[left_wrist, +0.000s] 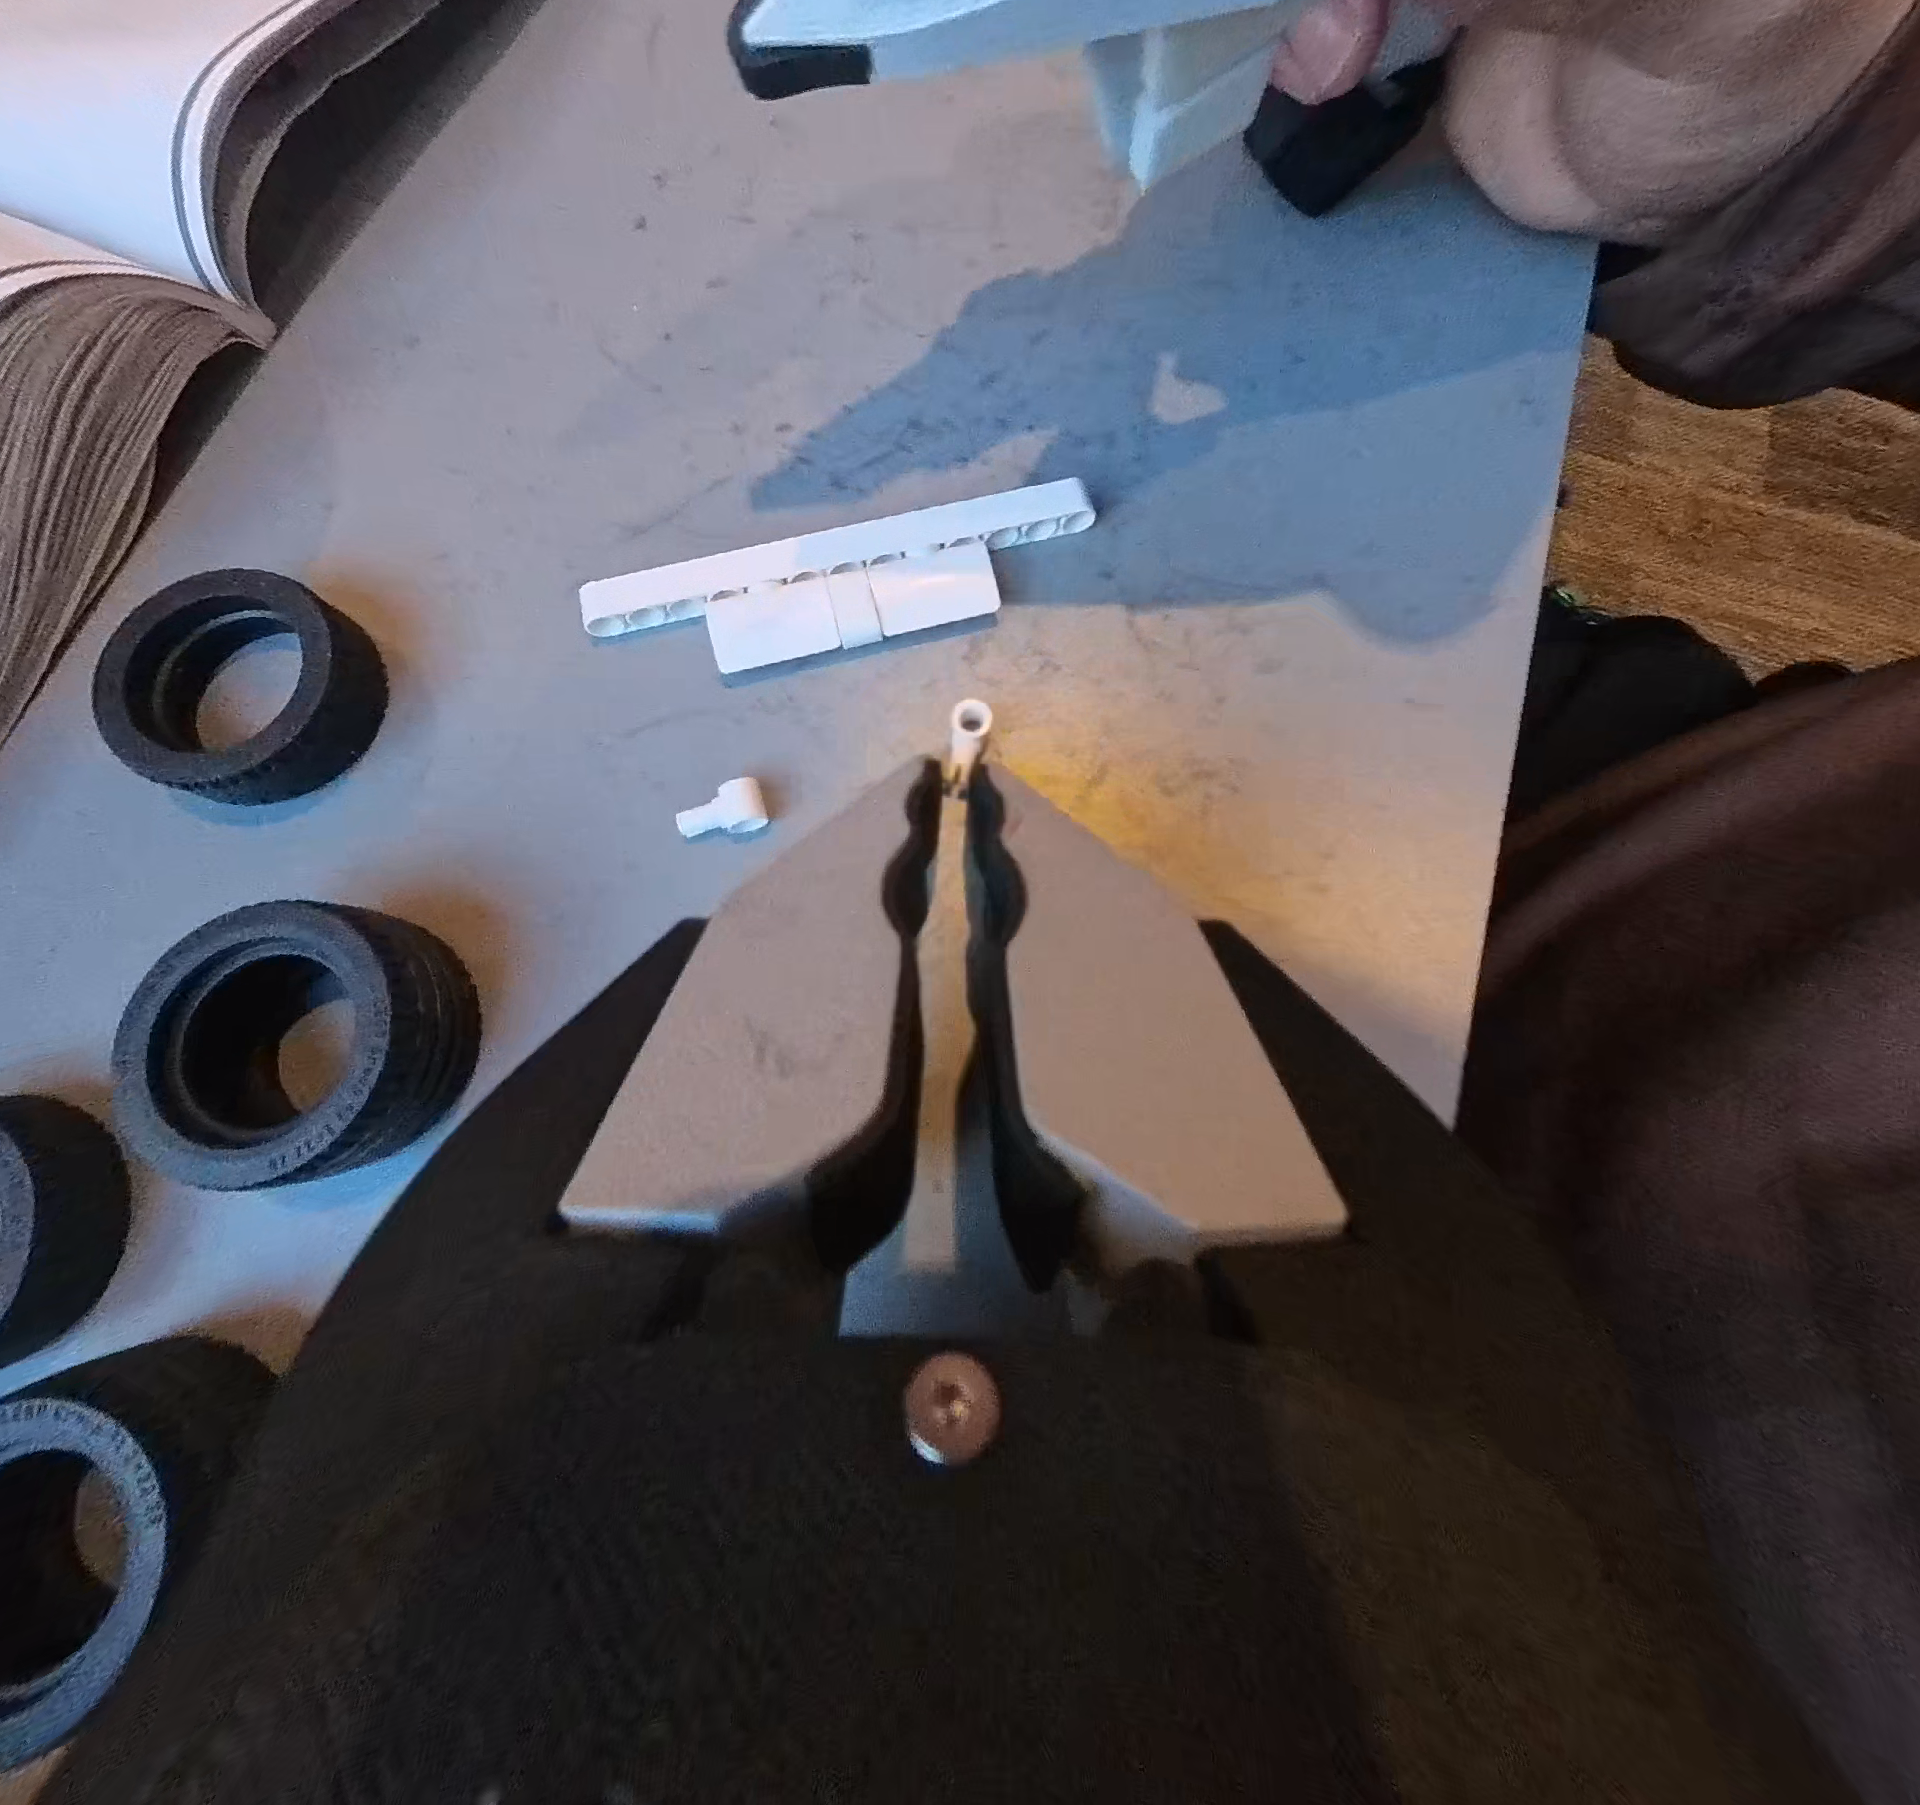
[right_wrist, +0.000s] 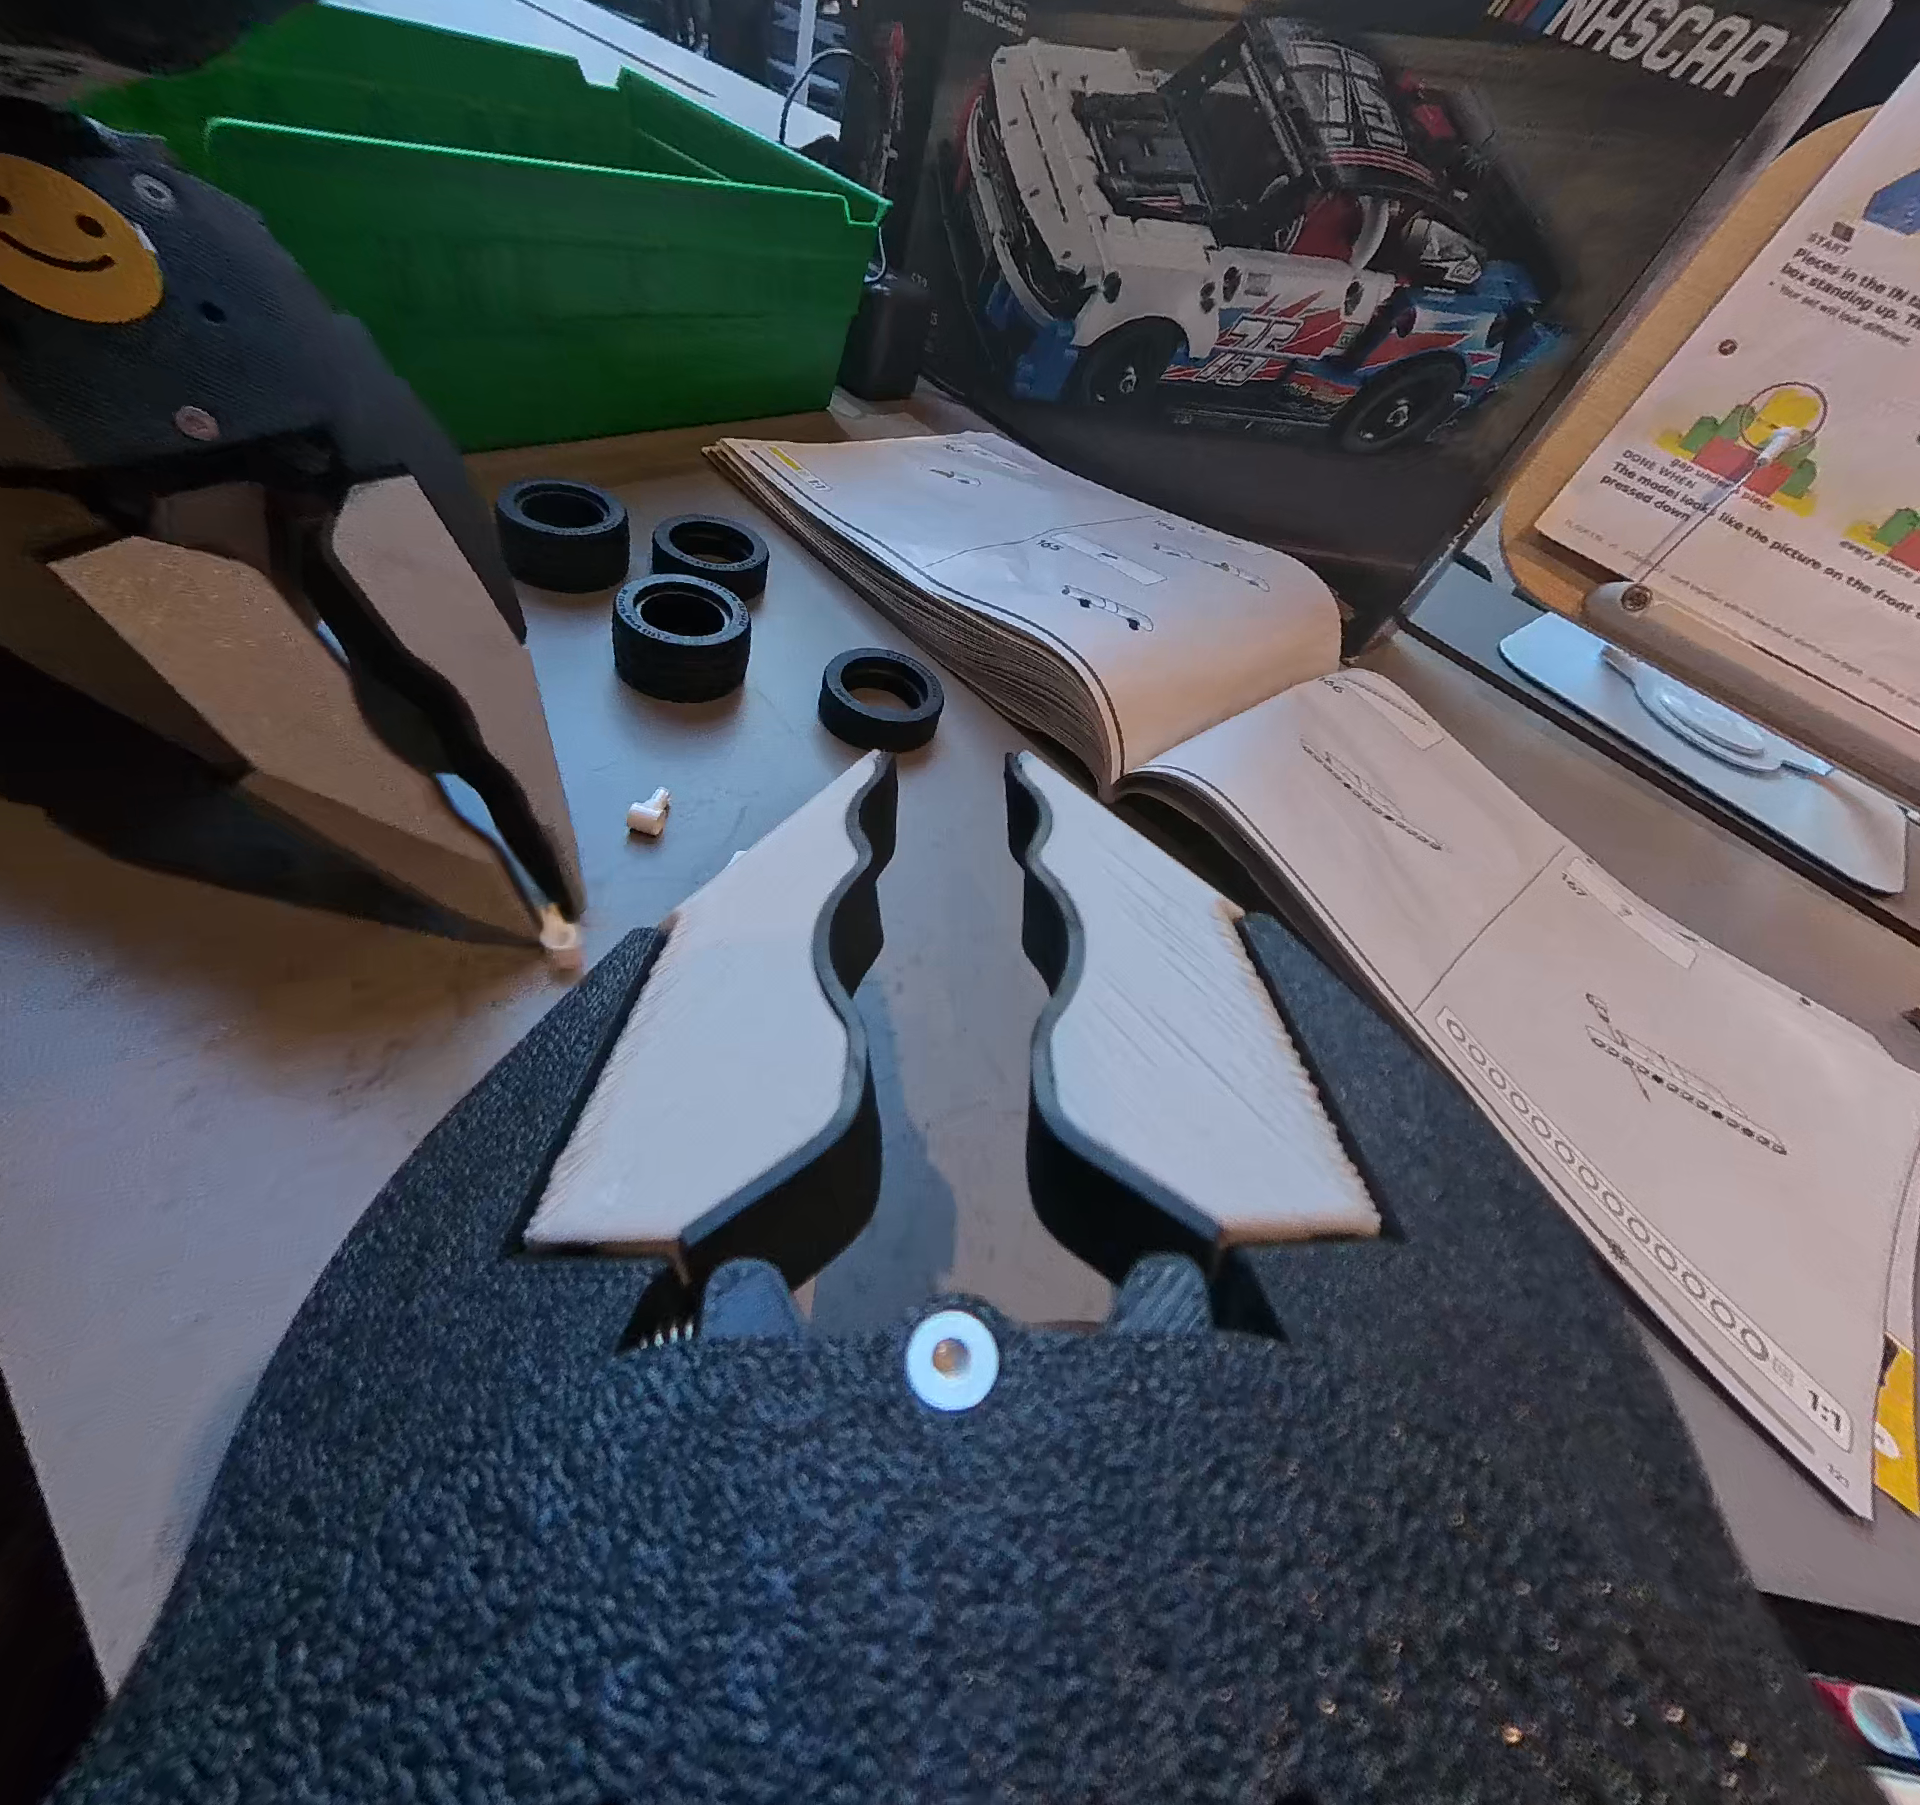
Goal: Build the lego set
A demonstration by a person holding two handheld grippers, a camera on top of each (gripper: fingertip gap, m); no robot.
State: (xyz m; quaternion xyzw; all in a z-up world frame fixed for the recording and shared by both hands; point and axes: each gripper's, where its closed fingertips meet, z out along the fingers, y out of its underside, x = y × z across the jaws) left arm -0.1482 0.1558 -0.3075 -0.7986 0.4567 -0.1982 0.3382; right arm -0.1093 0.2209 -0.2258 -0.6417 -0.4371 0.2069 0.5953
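Plastic is the main material here: small white connector pieces, a long white beam and black rubber tyres lie on a smooth grey desk (left_wrist: 520, 384) with a faint marbled pattern.

The left gripper (left_wrist: 961, 784) has flat pale fingers with wavy black inner edges, and they are pressed together on a small white tubular connector piece (left_wrist: 968, 732). The piece stands out beyond the fingertips, with its round open end toward the camera. In the right wrist view the same piece (right_wrist: 561, 934) is at the tip of this gripper, low over the desk; I cannot tell if it touches the surface.

A second small white connector piece (left_wrist: 725, 808), with an L shape, lies on the desk just to the left of the left gripper tips. A little beyond the tips lies the long white beam with a row of round holes (left_wrist: 831, 555), and smooth white curved panels are attached along its near side.

The right gripper (right_wrist: 951, 768) is spread, with nothing between its fingers, and it hovers over the desk. Ribbed black rubber tyres (right_wrist: 681, 635) lie in a loose group ahead of it, near a thick open instruction booklet (right_wrist: 1039, 592). Behind stand green plastic bins (right_wrist: 520, 280) and a cardboard set box with a picture of a race car (right_wrist: 1299, 228).
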